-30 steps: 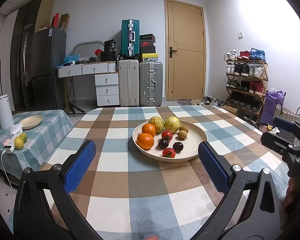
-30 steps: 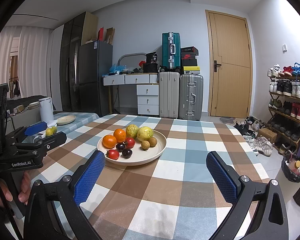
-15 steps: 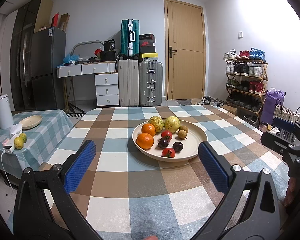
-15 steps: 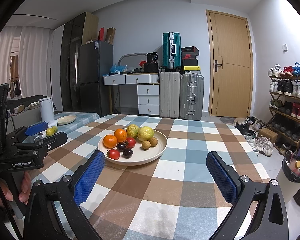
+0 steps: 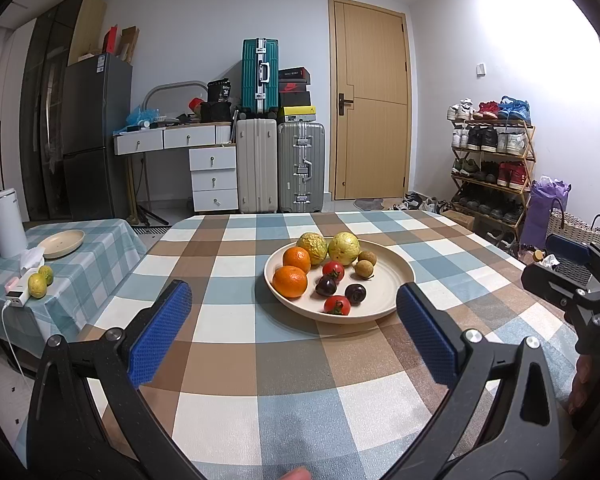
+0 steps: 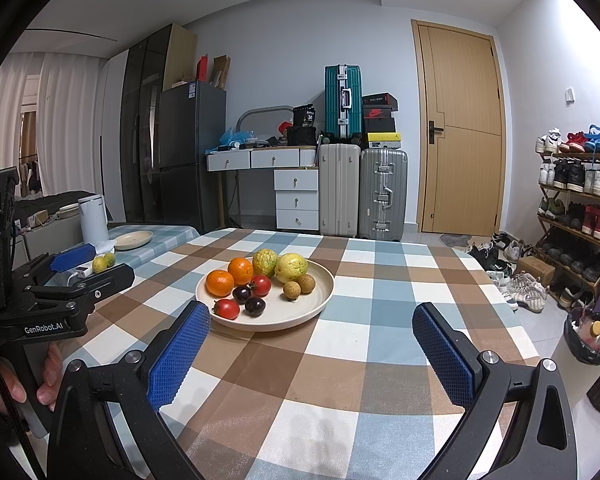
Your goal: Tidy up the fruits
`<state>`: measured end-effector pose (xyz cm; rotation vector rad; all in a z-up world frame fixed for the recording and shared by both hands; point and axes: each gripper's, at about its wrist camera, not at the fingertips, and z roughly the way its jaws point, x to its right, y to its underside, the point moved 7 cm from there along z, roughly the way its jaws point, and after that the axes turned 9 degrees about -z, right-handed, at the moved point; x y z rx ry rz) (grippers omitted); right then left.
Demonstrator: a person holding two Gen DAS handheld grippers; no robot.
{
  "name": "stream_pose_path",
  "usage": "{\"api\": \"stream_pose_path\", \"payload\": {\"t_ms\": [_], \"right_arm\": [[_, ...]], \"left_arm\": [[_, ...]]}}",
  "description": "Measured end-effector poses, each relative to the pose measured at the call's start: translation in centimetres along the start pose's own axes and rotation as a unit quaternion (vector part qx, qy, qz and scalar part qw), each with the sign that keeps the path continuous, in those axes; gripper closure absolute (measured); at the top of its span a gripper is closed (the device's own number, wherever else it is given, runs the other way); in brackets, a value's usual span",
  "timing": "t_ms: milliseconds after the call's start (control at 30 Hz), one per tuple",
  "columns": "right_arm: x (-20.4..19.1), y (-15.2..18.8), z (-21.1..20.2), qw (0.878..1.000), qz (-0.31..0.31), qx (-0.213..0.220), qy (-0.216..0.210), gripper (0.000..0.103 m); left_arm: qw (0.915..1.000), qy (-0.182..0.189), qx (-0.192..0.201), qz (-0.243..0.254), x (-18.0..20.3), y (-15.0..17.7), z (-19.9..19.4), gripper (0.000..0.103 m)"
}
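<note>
Two grippers, left (image 5: 294, 322) and right (image 6: 312, 344), both spread wide, grasping nothing. I see fruit (image 5: 290, 281) heaped on a plate (image 5: 384, 304) ahead on the table (image 5: 292, 380).

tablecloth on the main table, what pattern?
Checked tablecloth in brown, blue-grey and white squares, under the round cream plate. Clearest in the left wrist view.
</note>
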<state>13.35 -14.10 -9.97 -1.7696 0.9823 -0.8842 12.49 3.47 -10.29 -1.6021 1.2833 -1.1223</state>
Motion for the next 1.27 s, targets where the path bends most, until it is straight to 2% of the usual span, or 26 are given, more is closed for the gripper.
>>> {"api": "stream_pose_path", "payload": {"t_ms": [1267], "right_arm": [[0.03, 0.04, 0.01, 1.000, 0.000, 0.000, 0.000, 0.000]], "left_arm": [[1.0000, 0.005, -0.002, 0.002, 0.04, 0.09, -0.05, 0.001]]}}
